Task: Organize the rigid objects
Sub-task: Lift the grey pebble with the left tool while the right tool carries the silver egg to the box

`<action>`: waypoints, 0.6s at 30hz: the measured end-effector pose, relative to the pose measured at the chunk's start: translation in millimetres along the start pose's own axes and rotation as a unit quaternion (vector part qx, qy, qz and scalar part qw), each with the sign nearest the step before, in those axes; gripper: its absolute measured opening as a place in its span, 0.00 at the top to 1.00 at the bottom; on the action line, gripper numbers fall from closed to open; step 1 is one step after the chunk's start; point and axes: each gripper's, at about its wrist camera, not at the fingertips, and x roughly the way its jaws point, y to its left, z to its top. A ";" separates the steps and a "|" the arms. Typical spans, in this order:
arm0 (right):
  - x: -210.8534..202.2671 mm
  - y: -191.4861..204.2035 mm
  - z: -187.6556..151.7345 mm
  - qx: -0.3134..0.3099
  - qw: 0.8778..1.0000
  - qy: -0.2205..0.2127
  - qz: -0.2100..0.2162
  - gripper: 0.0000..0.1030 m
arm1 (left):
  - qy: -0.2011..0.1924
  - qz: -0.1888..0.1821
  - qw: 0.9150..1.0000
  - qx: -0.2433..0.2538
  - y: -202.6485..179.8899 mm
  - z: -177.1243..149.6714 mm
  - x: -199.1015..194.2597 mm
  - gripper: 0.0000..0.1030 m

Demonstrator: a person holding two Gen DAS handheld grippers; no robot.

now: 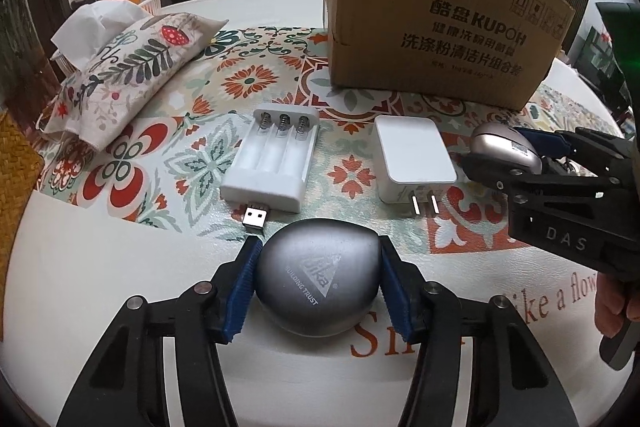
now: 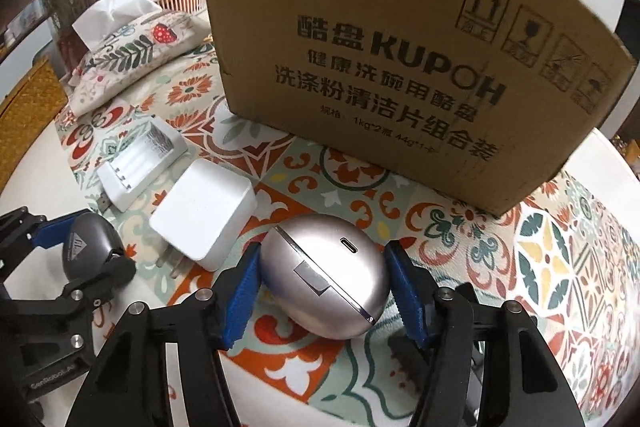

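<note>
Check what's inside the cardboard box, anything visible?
Nothing can be told. Both wrist views show only the outer walls of the cardboard box and its top edge; the interior is hidden. The battery charger and wall plug lie outside on the mat.

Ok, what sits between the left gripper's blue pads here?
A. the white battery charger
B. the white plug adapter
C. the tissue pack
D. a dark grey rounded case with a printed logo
D: in the left wrist view the left gripper has a pad against each side of the grey case, while the charger and adapter lie farther back on the mat.
</note>
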 end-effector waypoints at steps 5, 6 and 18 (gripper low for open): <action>-18.4 -3.0 -4.6 0.010 1.000 -0.011 -0.001 0.40 | -0.012 -0.005 1.000 -0.002 1.2 1.6 -10.5 0.46; -22.8 -3.5 -5.9 0.013 1.000 -0.014 -0.002 0.40 | -0.015 -0.007 1.000 -0.002 1.3 2.4 -12.5 0.46; -69.8 -2.7 -7.2 0.045 0.997 -0.059 -0.002 0.40 | -0.072 -0.012 0.997 0.017 -3.8 20.7 -50.7 0.46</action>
